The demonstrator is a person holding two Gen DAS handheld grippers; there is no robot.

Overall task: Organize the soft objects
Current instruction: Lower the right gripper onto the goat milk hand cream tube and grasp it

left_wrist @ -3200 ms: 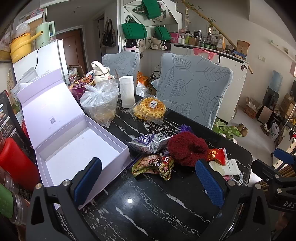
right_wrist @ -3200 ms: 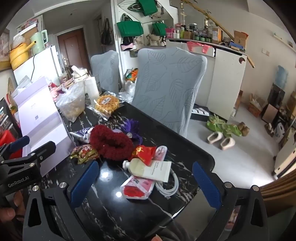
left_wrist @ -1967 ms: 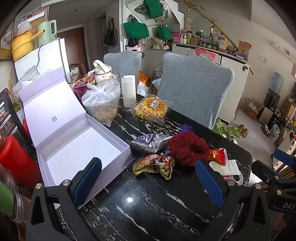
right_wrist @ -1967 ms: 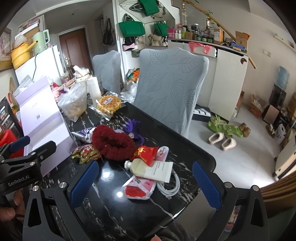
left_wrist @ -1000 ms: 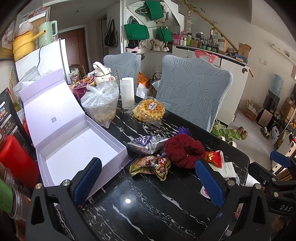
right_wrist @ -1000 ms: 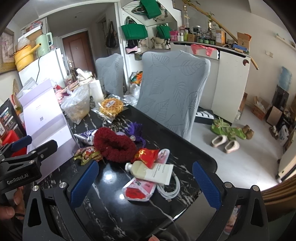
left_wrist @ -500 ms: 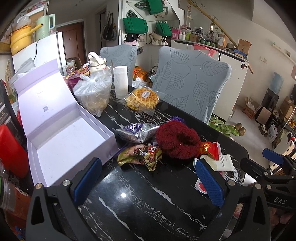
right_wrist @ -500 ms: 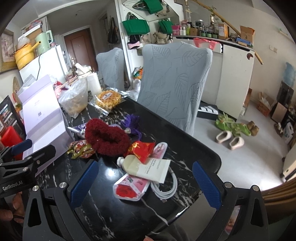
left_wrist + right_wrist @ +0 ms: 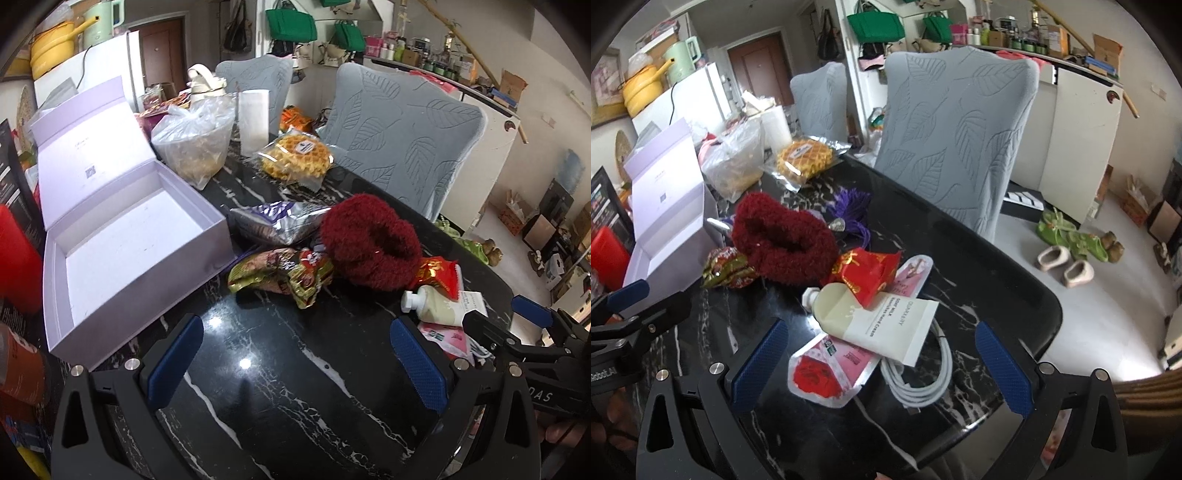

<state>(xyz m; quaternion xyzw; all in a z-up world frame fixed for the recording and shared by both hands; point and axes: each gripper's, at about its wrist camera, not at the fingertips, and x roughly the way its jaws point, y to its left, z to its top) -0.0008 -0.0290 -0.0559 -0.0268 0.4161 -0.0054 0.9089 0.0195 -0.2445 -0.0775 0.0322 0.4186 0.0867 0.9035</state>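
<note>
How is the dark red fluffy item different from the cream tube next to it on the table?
The dark red fluffy item is woolly, thick and curled around a hollow; the cream tube is smooth, flat and printed with text. The fluffy item sits nearer the open lavender box; the tube lies nearer the table edge, over a pink pouch and a white cable. Both touch the red packet.

Black marble table with open lilac box, snack packets, white cable.
</note>
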